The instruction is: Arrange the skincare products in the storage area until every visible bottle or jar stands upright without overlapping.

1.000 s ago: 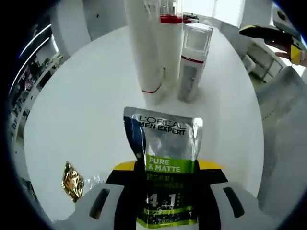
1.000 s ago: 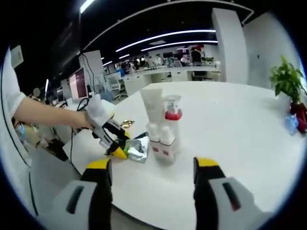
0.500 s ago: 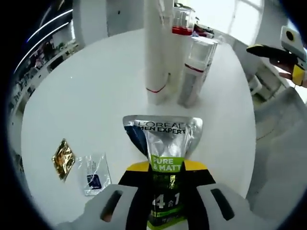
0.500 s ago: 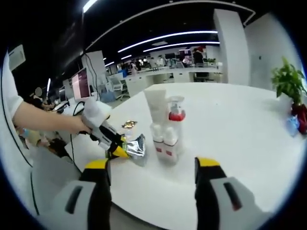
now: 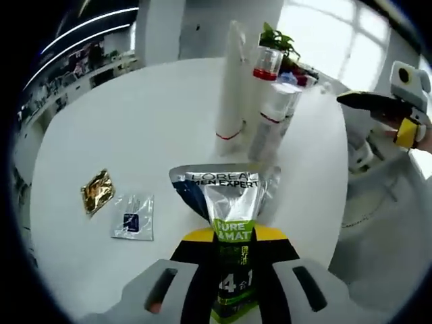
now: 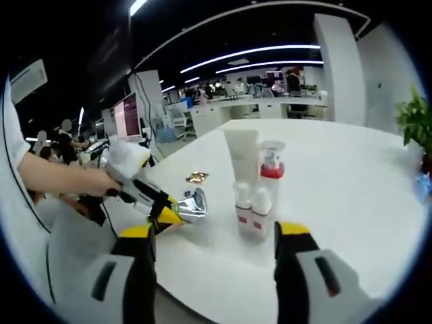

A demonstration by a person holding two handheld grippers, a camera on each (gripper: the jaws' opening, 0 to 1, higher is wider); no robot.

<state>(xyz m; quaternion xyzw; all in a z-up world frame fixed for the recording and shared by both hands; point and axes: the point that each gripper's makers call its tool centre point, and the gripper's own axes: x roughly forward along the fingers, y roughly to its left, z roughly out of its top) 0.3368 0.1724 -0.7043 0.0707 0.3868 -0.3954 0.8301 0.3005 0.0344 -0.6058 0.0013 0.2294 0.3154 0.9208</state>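
Observation:
My left gripper [image 5: 233,241] is shut on a silver L'Oreal Men Expert tube [image 5: 228,197] with a green band, held above the white table [image 5: 128,121]. Beyond it a tall white tube [image 5: 231,88], a pump bottle with a red collar [image 5: 264,67] and a small clear-capped bottle [image 5: 268,125] stand upright, close together. In the right gripper view the same group stands mid-table: the white tube [image 6: 241,160], the pump bottle [image 6: 271,170] and small bottles [image 6: 250,214]. My left gripper [image 6: 162,209] holds the silver tube [image 6: 194,204] left of them. My right gripper [image 6: 216,233] is open and holds nothing.
A gold sachet [image 5: 97,192] and a clear sachet [image 5: 133,217] lie flat on the table to the left. My right gripper [image 5: 381,102] hangs past the table's right edge. A potted plant [image 6: 416,123] stands at the far right. Office desks fill the background.
My left gripper has drawn back and risen with the silver tube, so the standing bottles look farther off and both sachets have come into view. The right gripper stays open.

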